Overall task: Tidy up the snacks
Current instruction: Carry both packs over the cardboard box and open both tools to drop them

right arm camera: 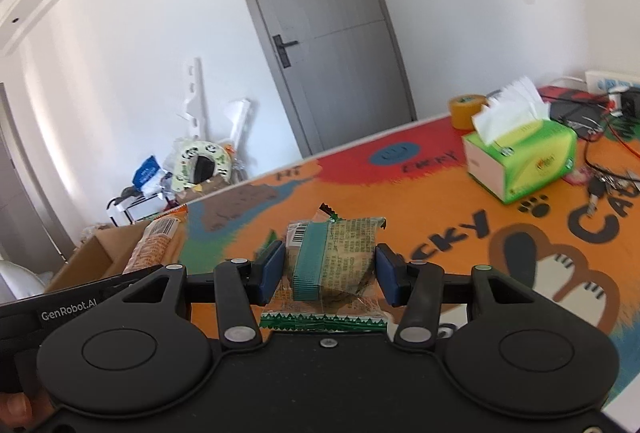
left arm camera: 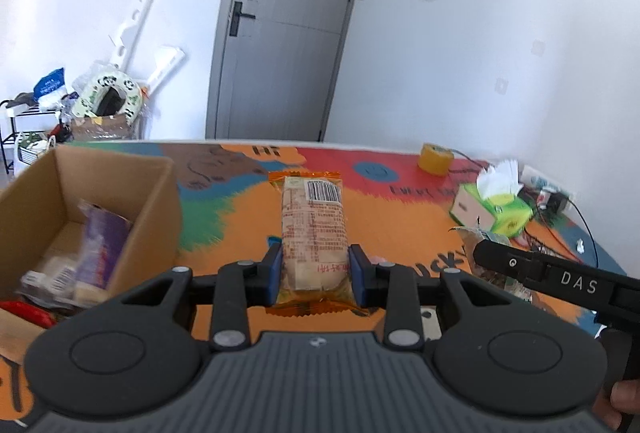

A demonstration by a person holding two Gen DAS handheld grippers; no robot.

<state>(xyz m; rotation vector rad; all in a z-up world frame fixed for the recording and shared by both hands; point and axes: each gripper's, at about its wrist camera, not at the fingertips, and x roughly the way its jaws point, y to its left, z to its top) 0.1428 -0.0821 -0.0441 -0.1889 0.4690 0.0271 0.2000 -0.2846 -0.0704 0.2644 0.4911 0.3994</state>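
The left gripper [left arm camera: 316, 273] holds an orange-wrapped snack bar [left arm camera: 314, 229], its jaws pressed on the bar's near end so that most of its length juts forward unsupported above the bench [left arm camera: 400, 233]. The right gripper [right arm camera: 328, 273] has its jaws closed on a green-trimmed snack packet [right arm camera: 336, 257], gripped across its middle. Both snacks are off the bench's printed cover. The open cardboard box [left arm camera: 120, 169], already holding several packets, stands at the bench's left edge.

The bar looks the likelier to go wrong: gripped so near one end, it could droop or pivot between the pads and catch the box's rim on the way in. The two grippers sit close together, so heading for the box at once risks a knock that loosens the crinkly packet.
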